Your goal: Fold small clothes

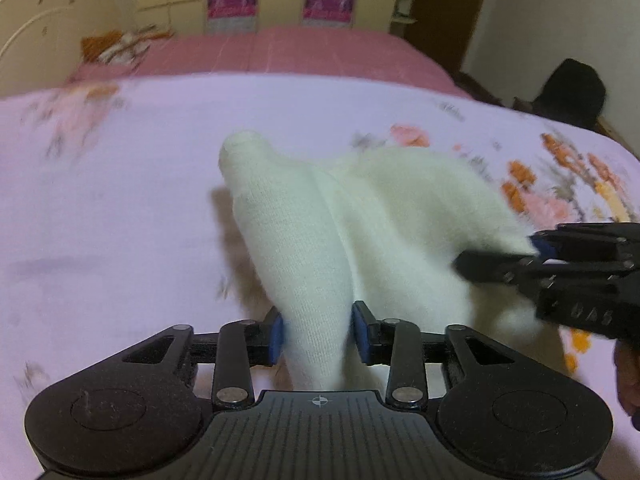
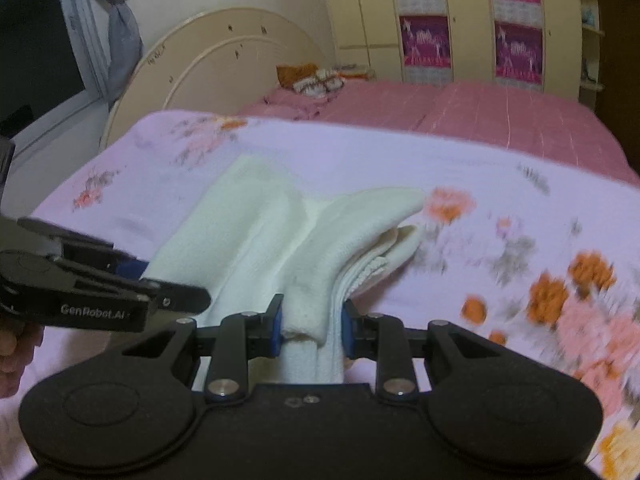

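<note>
A small white knit garment (image 1: 360, 216) lies bunched on the lilac floral bedspread (image 1: 120, 200). My left gripper (image 1: 318, 328) is shut on a near fold of it, cloth filling the gap between the blue pads. My right gripper (image 2: 312, 328) is shut on another near edge of the same garment (image 2: 280, 232). In the left wrist view the right gripper (image 1: 536, 250) comes in from the right, clamped on the cloth's right corner. In the right wrist view the left gripper (image 2: 140, 276) sits at the left, on the cloth's left edge. The garment is lifted at both held edges.
A pink blanket (image 2: 480, 120) covers the far half of the bed, with an orange and white cloth (image 2: 316, 78) near the cream headboard (image 2: 224, 56). A wardrobe (image 2: 460, 20) stands behind. A dark object (image 1: 572, 92) sits off the bed's right side.
</note>
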The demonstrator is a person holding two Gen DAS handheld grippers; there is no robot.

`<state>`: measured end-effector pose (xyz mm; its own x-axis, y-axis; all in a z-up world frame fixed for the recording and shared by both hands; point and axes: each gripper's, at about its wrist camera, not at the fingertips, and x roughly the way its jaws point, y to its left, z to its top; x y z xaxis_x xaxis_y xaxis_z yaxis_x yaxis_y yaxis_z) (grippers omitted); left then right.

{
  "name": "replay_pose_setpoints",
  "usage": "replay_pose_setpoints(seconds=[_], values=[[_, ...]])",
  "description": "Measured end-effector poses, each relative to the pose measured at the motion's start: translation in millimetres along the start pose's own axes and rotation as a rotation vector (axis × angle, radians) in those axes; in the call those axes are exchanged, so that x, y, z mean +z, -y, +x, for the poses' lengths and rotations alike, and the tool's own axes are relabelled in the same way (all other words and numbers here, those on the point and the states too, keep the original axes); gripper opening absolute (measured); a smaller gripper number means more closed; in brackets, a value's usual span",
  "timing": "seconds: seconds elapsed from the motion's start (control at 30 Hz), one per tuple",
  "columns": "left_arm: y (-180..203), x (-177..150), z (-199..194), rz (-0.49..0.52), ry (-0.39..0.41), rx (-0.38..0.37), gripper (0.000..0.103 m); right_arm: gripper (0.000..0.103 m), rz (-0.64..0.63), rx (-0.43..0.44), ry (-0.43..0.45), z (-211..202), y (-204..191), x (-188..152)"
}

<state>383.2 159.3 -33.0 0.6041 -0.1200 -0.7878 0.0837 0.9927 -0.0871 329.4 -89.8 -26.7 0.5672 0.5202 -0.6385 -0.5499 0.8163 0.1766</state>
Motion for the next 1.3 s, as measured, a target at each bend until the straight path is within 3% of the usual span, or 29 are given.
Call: replay_pose_setpoints(seconds=[0.1, 0.17, 0.23, 0.27, 0.37, 0.43, 0.47, 0.53, 0.63, 0.73, 0.8, 0.93, 1.07, 1.17, 1.3], values=[[-8.6, -10.4, 1.9, -0.040, 0.039, 0.003, 0.059, 0.027, 0.043, -0.010, -0.025, 7.5, 9.3, -13.6], [-12.6, -15.9, 3.1, -0.043, 0.051, -0.017, 0.063, 0.028, 0.085, -0.005, -0.036, 12.1, 18.7, -20.2], [-19.1, -20.9, 3.4, -0.046, 0.054, -0.014, 0.076, 0.030, 0.164, 0.034, -0.035, 13.1, 32.4, -25.6], [-24.3, -22.6, 1.7, -0.051, 0.054, -0.015, 0.077, 0.032, 0.193, 0.052, -0.036, 12.7, 37.4, -26.7], [-37.1, -24.3, -22.2, -0.059, 0.128, 0.005, 0.077, 0.038, 0.223, 0.056, -0.022, 1.5, 42.3, -24.3], [-39.6, -18.3, -39.3, -0.041, 0.226, 0.018, 0.072, 0.032, 0.196, 0.023, 0.065, -22.1, 42.3, -19.0], [-38.9, -11.9, -42.6, -0.042, 0.260, -0.006, 0.070, 0.025, 0.171, 0.013, 0.088, -28.4, 40.2, -15.2], [-34.0, 1.1, -39.4, -0.025, 0.289, -0.050, 0.069, 0.022, 0.103, -0.007, 0.107, -31.2, 33.1, -4.6], [-20.2, 19.1, -15.8, 0.030, 0.254, -0.048, 0.069, 0.020, 0.027, -0.015, 0.081, -16.6, 22.9, 9.4], [-21.2, 20.3, 21.5, -0.025, 0.139, -0.061, 0.069, 0.018, -0.047, -0.056, 0.012, 6.1, 18.3, 10.6], [-21.0, 14.1, 31.3, -0.011, 0.114, -0.030, 0.069, 0.018, -0.074, -0.106, -0.051, 20.1, 22.3, 5.1], [-33.1, -2.8, 11.1, -0.081, 0.162, -0.043, 0.069, 0.018, -0.079, -0.127, -0.058, 15.9, 26.4, 4.5], [-34.3, -38.1, -17.8, -0.051, 0.192, -0.002, 0.069, 0.017, -0.076, -0.086, 0.025, -28.4, 26.9, -1.1], [-36.4, -56.3, -23.8, -0.064, 0.166, 0.002, 0.069, 0.019, -0.122, -0.020, 0.034, -56.9, 14.8, -21.4], [-24.0, -74.3, -28.0, -0.074, 0.132, 0.019, 0.069, 0.020, -0.129, 0.009, -0.032, -56.1, 1.7, -48.6]])
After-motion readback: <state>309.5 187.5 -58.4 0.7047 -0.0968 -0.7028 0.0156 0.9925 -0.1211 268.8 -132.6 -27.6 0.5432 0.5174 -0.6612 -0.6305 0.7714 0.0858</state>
